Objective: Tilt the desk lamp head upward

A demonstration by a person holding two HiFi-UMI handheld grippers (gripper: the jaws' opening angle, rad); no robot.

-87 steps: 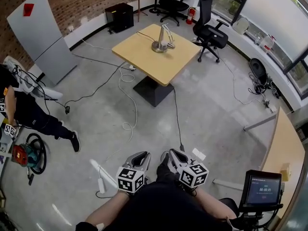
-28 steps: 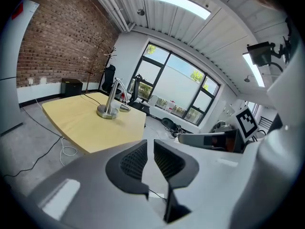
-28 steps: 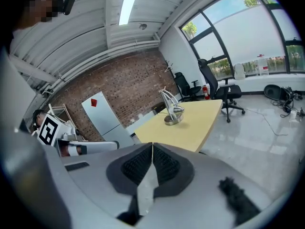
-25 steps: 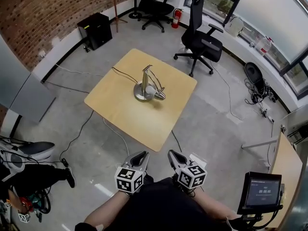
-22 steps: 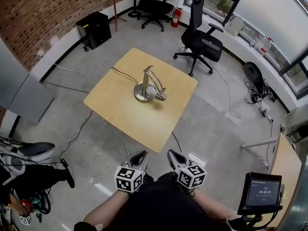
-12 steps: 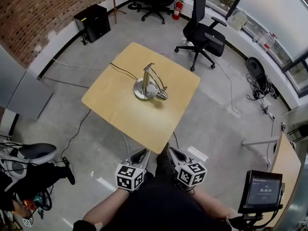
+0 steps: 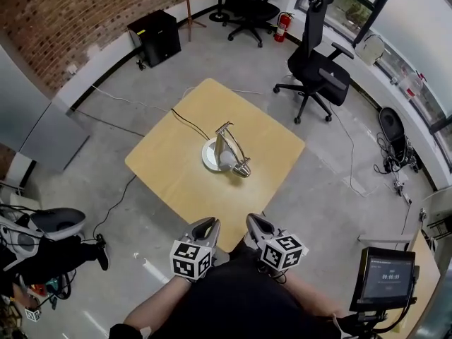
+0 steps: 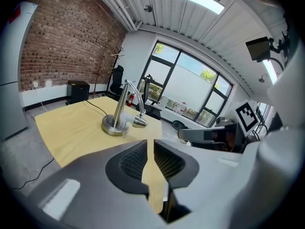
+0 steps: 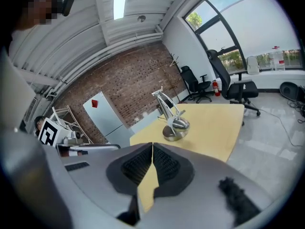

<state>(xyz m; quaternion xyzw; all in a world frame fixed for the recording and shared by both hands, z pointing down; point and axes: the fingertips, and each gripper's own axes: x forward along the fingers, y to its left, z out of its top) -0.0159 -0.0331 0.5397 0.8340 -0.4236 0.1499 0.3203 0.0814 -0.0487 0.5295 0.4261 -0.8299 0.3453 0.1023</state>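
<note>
A silver desk lamp stands on a round base in the middle of a square yellow table, its head hanging low near the tabletop and pointing toward me. Both grippers are held close to my body, short of the table's near corner. The left gripper shows a slim gap between its jaws with nothing in it. The right gripper is shut and empty. In the left gripper view the lamp stands ahead of the left gripper. In the right gripper view the lamp stands beyond the right gripper.
The lamp's black cord runs off the table's far-left edge. Two office chairs and a black cabinet stand beyond the table. A grey panel is at the left, a person sits low left, and a screen on a stand stands at my right.
The table and lamp have come nearer in the head view, so the table's near corner now lies just ahead of the grippers. Both grippers keep the same pose and jaw setting.
</note>
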